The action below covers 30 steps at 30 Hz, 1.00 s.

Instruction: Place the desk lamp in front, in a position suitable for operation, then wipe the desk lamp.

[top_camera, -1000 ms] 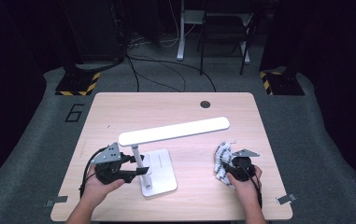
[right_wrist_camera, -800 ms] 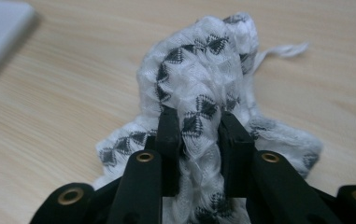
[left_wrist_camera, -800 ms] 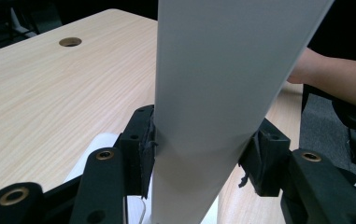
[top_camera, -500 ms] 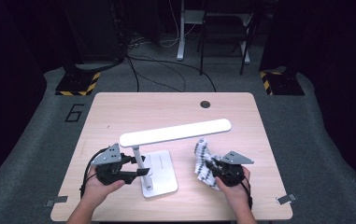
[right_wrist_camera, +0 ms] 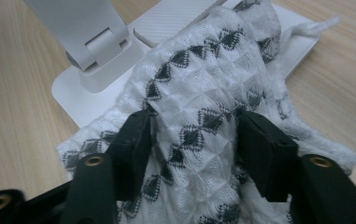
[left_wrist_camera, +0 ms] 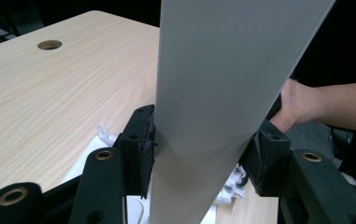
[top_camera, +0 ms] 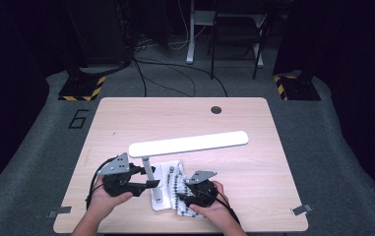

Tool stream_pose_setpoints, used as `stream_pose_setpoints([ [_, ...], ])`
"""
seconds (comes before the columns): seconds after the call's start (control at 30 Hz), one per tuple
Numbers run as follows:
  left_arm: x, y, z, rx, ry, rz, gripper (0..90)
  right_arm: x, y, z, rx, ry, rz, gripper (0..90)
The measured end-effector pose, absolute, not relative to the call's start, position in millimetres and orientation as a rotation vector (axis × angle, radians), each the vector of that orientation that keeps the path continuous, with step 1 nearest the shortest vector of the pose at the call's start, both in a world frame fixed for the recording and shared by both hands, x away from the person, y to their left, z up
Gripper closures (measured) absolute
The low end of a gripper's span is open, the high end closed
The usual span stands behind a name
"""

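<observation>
1 wooden table [top_camera: 254, 162], pale, with 1 round cable hole [top_camera: 216, 109] near its far edge. 1 white desk lamp [top_camera: 189, 144] stands near the front edge: long flat head held level over the tabletop, slim upright post [left_wrist_camera: 213, 116], flat rectangular base [top_camera: 159, 194]. 1 white cloth [top_camera: 177, 189] with black diamond pattern, crumpled, lying partly on the lamp base and partly on the table at the base's right side. 2 hand-held grippers, 2 hands coming in from the bottom of the high view. Left gripper [top_camera: 148, 178] held level, pointing right at the lamp post; in the left gripper view the jaws sit on either side of the post, pads against it, clamping it low down. Right gripper [top_camera: 181, 195] angled down and leftward onto the cloth, just beside the base; its jaws have just been opening, and in the right gripper view they stand apart with a raised fold of cloth [right_wrist_camera: 199, 116] between them, grip slackened. Left hand [top_camera: 107, 200] wraps the gripper body from below; right hand [top_camera: 213, 204] likewise, wrist low to the table
</observation>
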<state>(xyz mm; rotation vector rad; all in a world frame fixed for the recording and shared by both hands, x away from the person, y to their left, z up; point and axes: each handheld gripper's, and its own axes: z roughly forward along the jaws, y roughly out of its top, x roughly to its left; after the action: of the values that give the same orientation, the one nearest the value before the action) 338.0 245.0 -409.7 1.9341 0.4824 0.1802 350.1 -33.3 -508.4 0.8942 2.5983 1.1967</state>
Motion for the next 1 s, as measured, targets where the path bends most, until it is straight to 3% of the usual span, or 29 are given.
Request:
stream_pose_setpoints([
  [0.27,337.6,245.0,-409.3,1.94,0.483,0.179,50.3,351.4,-34.5,-511.9,0.906,2.606,1.22,41.1],
  [0.47,337.7,245.1,-409.0,1.941,0.484,0.18,50.3,350.6,-36.5,-509.3,0.916,2.611,1.21,54.1],
  [0.6,337.5,245.1,-409.3,1.938,0.487,0.175,50.2,347.3,-35.0,-507.9,0.851,2.595,1.183,56.7],
  [0.8,336.6,245.1,-409.7,1.941,0.459,0.174,50.6,340.4,-31.8,-504.6,0.806,2.632,1.207,74.3],
  [1.0,337.7,246.3,-410.0,1.944,0.447,0.162,50.6,330.9,-23.5,-502.1,0.64,2.709,1.203,77.3],
])
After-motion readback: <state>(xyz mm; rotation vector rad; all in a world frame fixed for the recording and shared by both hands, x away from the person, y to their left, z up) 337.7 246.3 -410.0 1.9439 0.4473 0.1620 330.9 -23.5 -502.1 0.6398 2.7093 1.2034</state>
